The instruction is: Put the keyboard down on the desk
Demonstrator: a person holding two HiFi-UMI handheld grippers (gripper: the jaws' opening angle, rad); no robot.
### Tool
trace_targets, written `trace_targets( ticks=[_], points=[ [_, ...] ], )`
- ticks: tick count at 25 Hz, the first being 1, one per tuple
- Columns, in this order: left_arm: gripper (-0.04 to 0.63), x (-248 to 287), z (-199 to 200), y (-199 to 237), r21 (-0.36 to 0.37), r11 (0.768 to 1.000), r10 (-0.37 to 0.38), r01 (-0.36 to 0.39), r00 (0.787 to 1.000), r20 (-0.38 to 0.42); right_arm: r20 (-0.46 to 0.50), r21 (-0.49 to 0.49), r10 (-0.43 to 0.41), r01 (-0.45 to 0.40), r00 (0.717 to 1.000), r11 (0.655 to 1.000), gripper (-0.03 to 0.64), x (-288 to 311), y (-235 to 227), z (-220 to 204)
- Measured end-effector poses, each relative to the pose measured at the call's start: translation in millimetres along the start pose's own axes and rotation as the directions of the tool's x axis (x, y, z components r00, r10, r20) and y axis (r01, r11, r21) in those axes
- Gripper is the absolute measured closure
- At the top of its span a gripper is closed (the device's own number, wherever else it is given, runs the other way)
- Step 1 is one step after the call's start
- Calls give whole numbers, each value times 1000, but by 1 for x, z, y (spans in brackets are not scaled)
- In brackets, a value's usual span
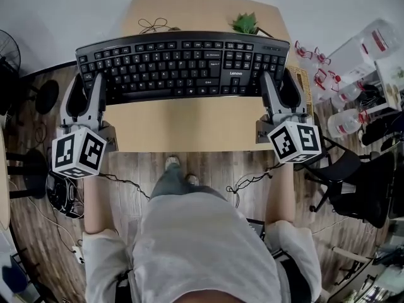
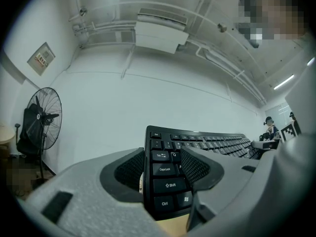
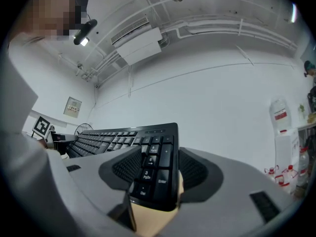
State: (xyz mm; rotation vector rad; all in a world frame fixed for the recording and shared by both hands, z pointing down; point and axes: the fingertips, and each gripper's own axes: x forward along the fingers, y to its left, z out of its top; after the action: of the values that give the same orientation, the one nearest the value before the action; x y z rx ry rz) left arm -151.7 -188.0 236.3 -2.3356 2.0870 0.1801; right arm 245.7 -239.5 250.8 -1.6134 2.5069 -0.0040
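A black keyboard [image 1: 183, 65] is held by both ends above the light wooden desk [image 1: 189, 122], its keys tilted up toward the head camera. My left gripper [image 1: 88, 84] is shut on its left end; in the left gripper view the jaws [image 2: 165, 169] clamp the keyboard [image 2: 170, 181] at the Shift and Ctrl keys. At the right end, my right gripper [image 1: 278, 84] is shut on the number pad, and the right gripper view shows the same grip [image 3: 155, 174] on the keyboard [image 3: 153, 172]. Whether the keyboard touches the desk is hidden.
A small green plant [image 1: 245, 24] and a coiled cable [image 1: 154, 25] sit at the desk's far edge. A floor fan [image 1: 7, 52] stands to the left. Large water bottles [image 1: 372, 43] and a black chair [image 1: 353, 182] crowd the right side. Cables trail on the floor.
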Motion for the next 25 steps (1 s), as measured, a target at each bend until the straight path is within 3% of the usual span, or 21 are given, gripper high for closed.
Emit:
trace_targets(
  ticks=[13,25],
  points=[
    [364,42,-75,31,-40,999,-3,-4,985,-170,-173,47,-37,46,984,998,380,37,-7,-78],
    [364,91,-169,48,-72,997,-14,-13,930,-368,-371,101,-64,109,927,989,380,68,-32,-174]
  ],
)
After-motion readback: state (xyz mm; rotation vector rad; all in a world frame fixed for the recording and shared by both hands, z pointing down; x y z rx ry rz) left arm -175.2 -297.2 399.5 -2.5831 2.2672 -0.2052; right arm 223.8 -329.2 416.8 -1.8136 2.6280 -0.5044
